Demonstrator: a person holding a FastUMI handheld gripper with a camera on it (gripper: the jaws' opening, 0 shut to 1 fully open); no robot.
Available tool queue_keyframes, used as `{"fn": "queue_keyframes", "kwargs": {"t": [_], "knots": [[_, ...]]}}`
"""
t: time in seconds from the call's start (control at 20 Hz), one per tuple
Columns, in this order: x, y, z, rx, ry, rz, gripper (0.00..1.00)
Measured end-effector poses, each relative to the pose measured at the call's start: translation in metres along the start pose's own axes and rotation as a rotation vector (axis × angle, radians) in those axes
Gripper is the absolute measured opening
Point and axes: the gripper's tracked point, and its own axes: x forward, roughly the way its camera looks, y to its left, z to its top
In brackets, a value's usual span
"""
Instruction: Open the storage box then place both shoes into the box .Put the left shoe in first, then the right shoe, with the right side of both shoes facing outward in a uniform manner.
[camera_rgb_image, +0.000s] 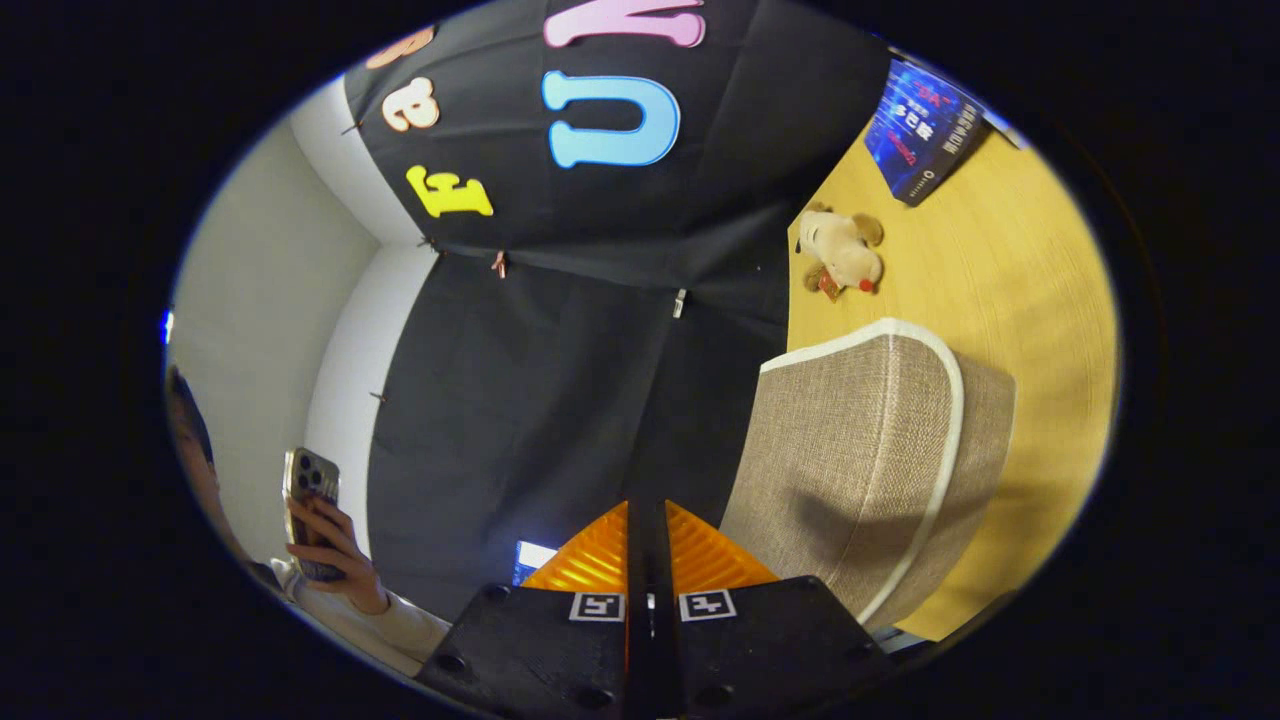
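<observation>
**Operator:** Gripper view, rolled sideways, so the pale yellow wooden table (1030, 300) stands upright along one side. My gripper (647, 525) points at the black cloth wall (560, 400); its two fingers lie side by side with only a thin dark slit between them, closed on nothing.

**Listener:** Where is the storage box?

**Operator:** Just beside the fingers, towards the table. I see a beige woven-fabric storage box with white piping along its rounded edge (860, 450). It rests on the wood close to the table edge that meets the cloth wall. Its lid looks shut, though I cannot tell for sure from this angle.

**Listener:** Anything else on the table?

**Operator:** Beyond the box, near that same edge, lies a small cream plush dog with brown ears (842, 252). Further on, towards the far corner, a dark blue book with printed lettering (925, 130) lies flat, well apart from the box.

**Listener:** And on the other side?

**Operator:** A person in a pale sleeve (400, 625) stands by a plain white wall (260, 300), one hand (335, 550) holding up a phone (310, 490).
</observation>
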Motion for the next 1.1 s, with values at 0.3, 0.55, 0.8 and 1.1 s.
{"fn": "queue_keyframes", "kwargs": {"t": [0.3,0.55,0.8,1.1], "knots": [[-0.054,-0.088,-0.002,0.058,-0.046,-0.121,0.47],[-0.042,-0.107,-0.043,0.208,0.095,-0.036,0.60],[-0.033,-0.105,-0.042,0.288,0.088,0.097,0.67],[-0.036,-0.107,-0.026,0.300,0.054,0.198,0.67]]}}
